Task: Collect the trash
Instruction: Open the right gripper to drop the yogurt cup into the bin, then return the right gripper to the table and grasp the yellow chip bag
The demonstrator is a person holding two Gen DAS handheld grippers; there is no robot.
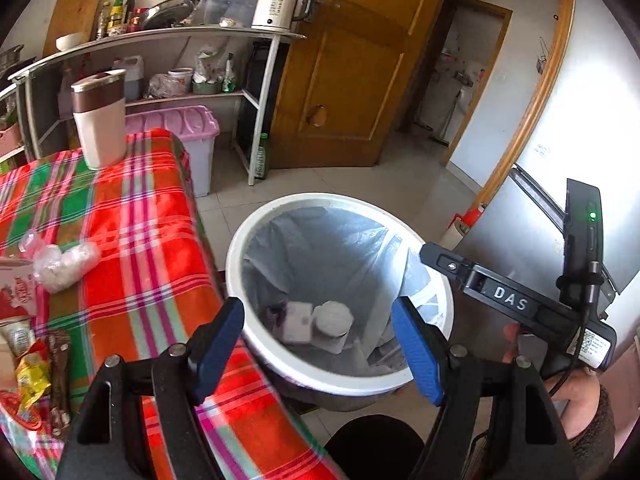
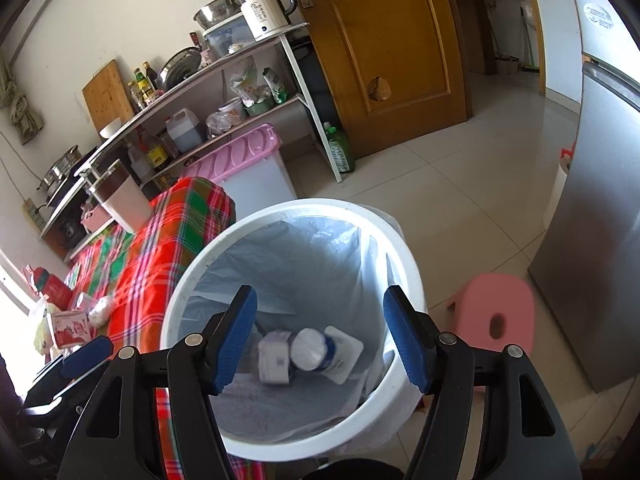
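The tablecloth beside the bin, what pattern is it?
The tablecloth is plaid: red, green and pink stripes. Clearest in the left wrist view.

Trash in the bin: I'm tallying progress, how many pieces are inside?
3: a small box, a round white lid and a flat packet, together at the bottom; more may be hidden.

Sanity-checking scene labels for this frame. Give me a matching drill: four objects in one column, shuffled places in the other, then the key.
Things:
1. small white carton
2. tall cream tumbler
3. white electric kettle
4. pink stool

Places:
A. on the top shelf of the rack
B. on the tiled floor beside the bin
C. at the bottom of the lined white bin
D. upright on the plaid tablecloth

Pairs: 1-C, 2-D, 3-A, 4-B
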